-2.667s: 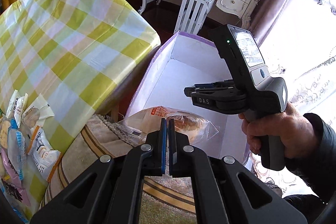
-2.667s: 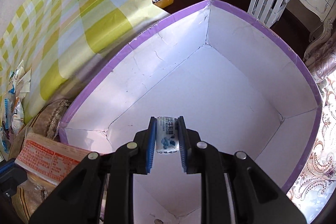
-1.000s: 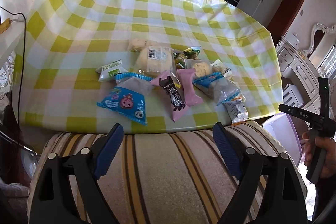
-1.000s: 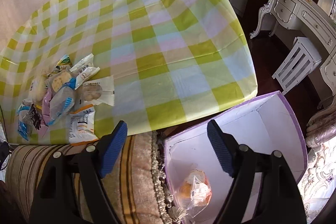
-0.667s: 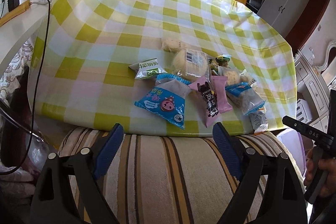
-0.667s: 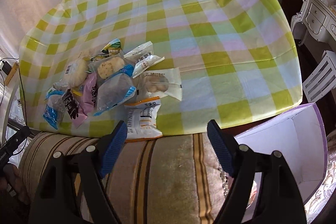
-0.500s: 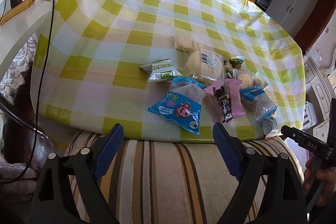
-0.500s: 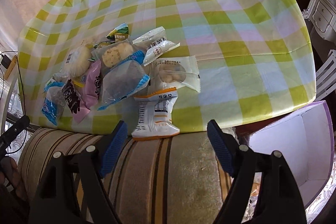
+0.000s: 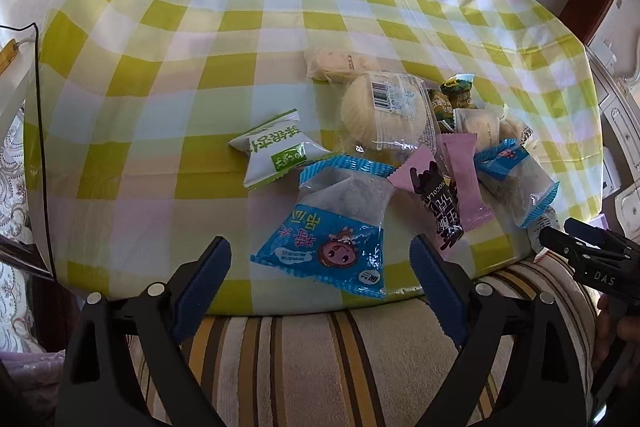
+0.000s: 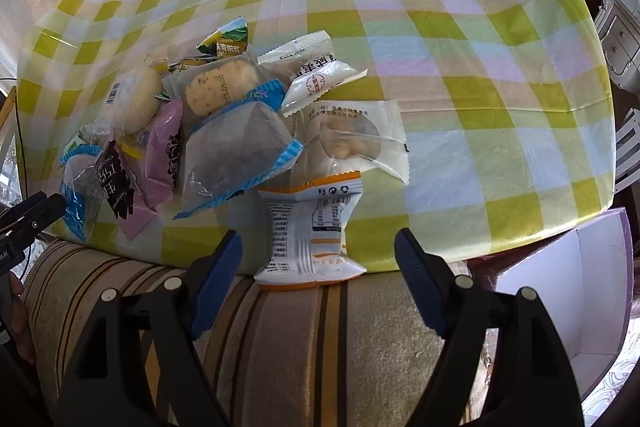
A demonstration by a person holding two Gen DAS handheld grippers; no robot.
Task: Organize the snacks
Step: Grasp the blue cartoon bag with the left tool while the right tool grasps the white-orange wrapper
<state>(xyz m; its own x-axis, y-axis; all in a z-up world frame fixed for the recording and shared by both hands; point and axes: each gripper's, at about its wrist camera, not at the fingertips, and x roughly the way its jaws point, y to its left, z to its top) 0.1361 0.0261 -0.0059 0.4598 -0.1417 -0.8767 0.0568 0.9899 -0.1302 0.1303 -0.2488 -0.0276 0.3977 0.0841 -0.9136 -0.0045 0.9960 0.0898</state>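
Several snack packets lie in a pile near the front edge of the checked table [image 9: 160, 75]. My left gripper [image 9: 320, 267] is open and empty, just in front of a blue packet with a cartoon face [image 9: 332, 231]. A white-green packet [image 9: 276, 149] and a round bun [image 9: 384, 107] lie behind it. My right gripper [image 10: 318, 259] is open and empty, its jaws either side of a white-orange packet [image 10: 312, 231] that hangs over the table edge. The purple-rimmed white box [image 10: 580, 275] stands low at the right.
A striped chair back [image 9: 320, 359] sits between both grippers and the table; it also shows in the right wrist view [image 10: 280, 347]. A black cable [image 9: 40, 147] hangs at the table's left. A white dresser [image 10: 620, 39] stands far right.
Both grippers left the box, opened and swung over to the table. The bread packet and small packet were let go in the box. Both have moved closer to the snack pile.
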